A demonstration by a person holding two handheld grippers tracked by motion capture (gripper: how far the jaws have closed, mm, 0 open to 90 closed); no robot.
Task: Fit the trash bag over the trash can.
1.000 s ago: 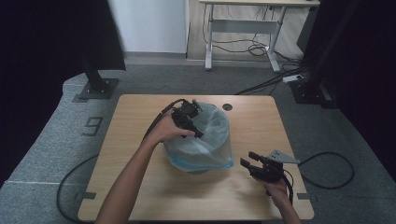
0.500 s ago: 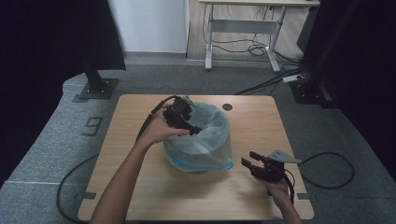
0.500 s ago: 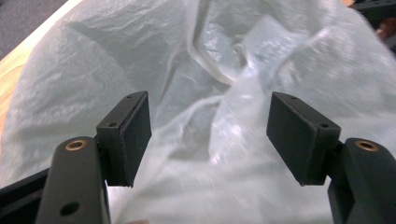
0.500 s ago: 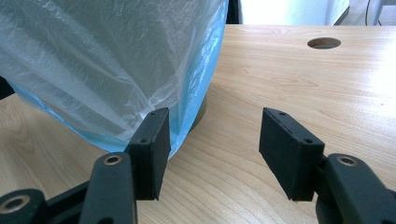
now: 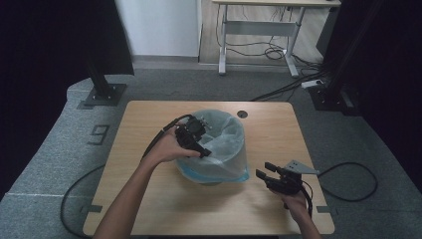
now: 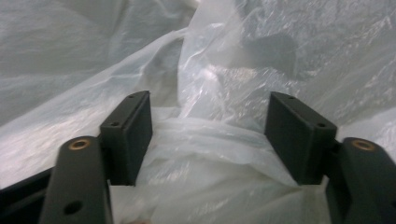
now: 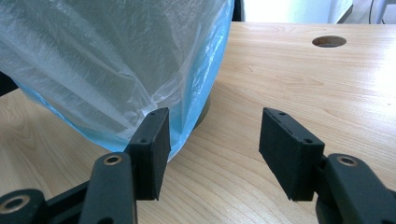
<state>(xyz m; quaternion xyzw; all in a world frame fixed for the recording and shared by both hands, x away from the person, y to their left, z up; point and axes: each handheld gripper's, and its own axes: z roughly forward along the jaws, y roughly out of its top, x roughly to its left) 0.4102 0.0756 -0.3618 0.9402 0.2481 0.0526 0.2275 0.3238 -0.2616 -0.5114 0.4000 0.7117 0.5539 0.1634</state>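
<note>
Item: round bin lined with a thin, translucent white-and-pale-blue plastic bag (image 5: 219, 149), standing near the middle of the light wooden worktop (image 5: 149, 124), slightly toward the person's side.

Left hand-held gripper (image 5: 199, 147): in the high view it sits at the bin's left rim, black body over the bag's turned-over edge, cable trailing off to the left. The left gripper view adds what the high view cannot resolve: both jaws stand wide apart with crumpled bag film (image 6: 210, 135) bunched between and beyond them; the pads do not press on it, so nothing is gripped (whether film brushes a pad cannot be told).

Right hand-held gripper (image 5: 266, 172): in the high view it lies low over the worktop to the right of the bin, near but apart from it, grey three-cornered plate on top. The right gripper view shows its jaws wide open and empty, the left pad just in front of the bag's hanging blue hem (image 7: 187, 121), bare wood (image 7: 280, 84) between the pads.

Edges and room: a round hole (image 5: 242, 114) lies in the worktop behind the bin. Open wood surrounds the bin on all sides, broadest to the right and front; the right hand is near the worktop's front right corner.
</note>
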